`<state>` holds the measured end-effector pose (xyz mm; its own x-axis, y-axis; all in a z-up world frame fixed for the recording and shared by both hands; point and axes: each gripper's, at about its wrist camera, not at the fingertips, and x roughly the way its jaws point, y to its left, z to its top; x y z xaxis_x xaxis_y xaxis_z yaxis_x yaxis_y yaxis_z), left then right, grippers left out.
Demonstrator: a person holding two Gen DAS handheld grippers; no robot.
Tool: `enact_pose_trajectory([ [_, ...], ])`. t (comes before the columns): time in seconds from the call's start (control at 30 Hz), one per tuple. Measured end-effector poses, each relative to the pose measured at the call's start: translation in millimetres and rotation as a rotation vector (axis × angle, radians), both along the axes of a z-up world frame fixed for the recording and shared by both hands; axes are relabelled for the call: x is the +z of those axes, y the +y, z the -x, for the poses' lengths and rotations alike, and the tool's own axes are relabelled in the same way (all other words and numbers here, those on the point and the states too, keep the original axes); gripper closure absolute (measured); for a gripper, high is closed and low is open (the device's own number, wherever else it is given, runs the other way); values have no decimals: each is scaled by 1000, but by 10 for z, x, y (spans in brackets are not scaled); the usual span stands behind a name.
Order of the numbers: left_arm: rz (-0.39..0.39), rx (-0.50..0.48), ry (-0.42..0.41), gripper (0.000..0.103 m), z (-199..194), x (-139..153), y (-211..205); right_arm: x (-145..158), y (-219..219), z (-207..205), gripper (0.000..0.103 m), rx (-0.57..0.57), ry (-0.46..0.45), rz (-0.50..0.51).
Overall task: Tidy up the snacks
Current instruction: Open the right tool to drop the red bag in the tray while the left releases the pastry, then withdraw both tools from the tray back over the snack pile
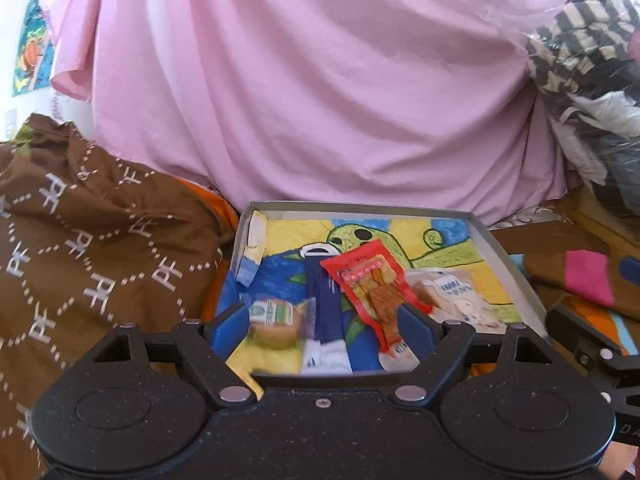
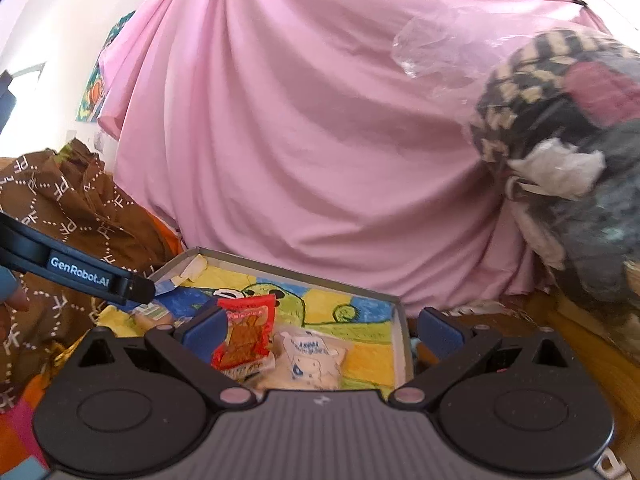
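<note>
While four snacks already lie inside the shallow cardboard box (image 1: 504,256), both grippers hang over it with nothing held. The red packet (image 1: 372,292) sits near the box's middle, overlapping a dark blue stick pack (image 1: 320,304) just to its left; a small green-labelled cake (image 1: 272,316) lies by the box's left wall, and a white cow-print pouch (image 1: 452,300) rests toward its right wall. The left gripper (image 1: 324,320), fingers spread wide, hovers above the cake and the red packet at the box's near edge. The right gripper (image 2: 324,328), likewise spread, straddles the box's right wall, its own left finger over the red packet. The work appears to be at the tidying stage; a next move would call for lowering onto one packet without dragging its overlapping neighbour. A pink sheet (image 1: 320,80) hangs behind the box and brown patterned cloth (image 1: 100,240) lies to its left.
</note>
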<state>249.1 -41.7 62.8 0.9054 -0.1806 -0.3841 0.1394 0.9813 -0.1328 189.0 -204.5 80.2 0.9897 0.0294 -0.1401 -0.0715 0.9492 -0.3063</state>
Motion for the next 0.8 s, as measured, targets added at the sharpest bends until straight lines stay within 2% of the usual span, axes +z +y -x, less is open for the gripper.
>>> enact_pose_trajectory([
  [0.1, 13, 17, -13, 10, 245, -6, 31, -4, -72, 221, 0, -9, 5, -8],
  [0.47, -11, -35, -20, 9, 968, -63, -39, -106, -180, 902, 0, -52, 58, -32],
  [0.8, 15, -18, 54, 8, 1410, -305, -14, -232, -167, 1376, 0, -74, 127, -69],
])
